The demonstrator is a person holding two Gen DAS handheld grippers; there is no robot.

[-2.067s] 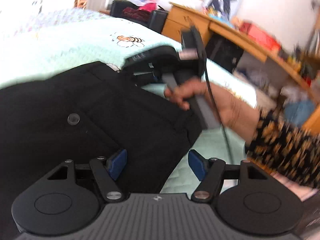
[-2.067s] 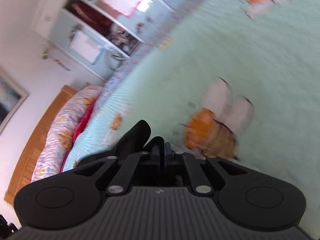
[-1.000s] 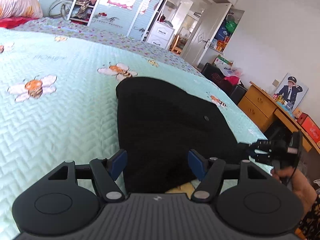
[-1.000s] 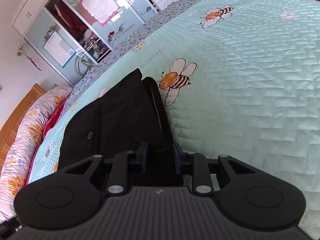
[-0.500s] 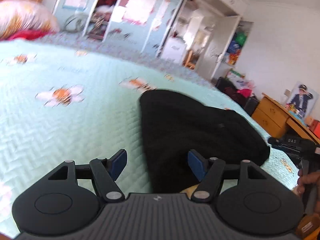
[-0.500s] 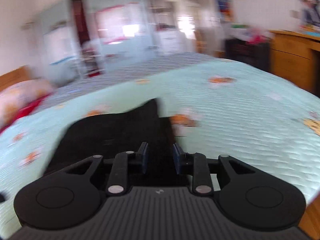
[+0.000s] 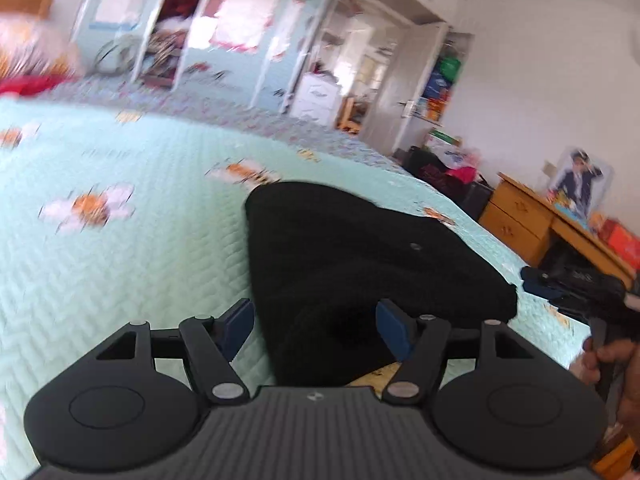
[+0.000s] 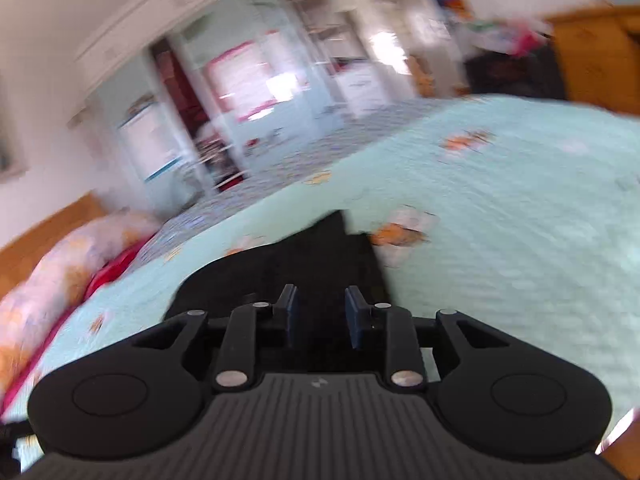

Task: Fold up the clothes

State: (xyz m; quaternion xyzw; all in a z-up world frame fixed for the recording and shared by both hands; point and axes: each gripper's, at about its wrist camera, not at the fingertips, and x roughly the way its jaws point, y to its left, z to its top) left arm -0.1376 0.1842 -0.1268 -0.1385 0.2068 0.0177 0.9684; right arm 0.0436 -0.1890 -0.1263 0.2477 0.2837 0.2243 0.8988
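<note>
Bright daylight fills the room; motion blur smears the wardrobe [image 8: 224,92] and everything around it; fisheye edges bend and darken.

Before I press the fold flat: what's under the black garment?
The black garment lies on the green quilt. A yellowish patch peeks out at its near edge; anything else beneath is covered.

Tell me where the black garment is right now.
The black garment lies folded on the mint bee-print bedspread, just ahead of the open left gripper, toward the bed's desk-side edge.
</note>
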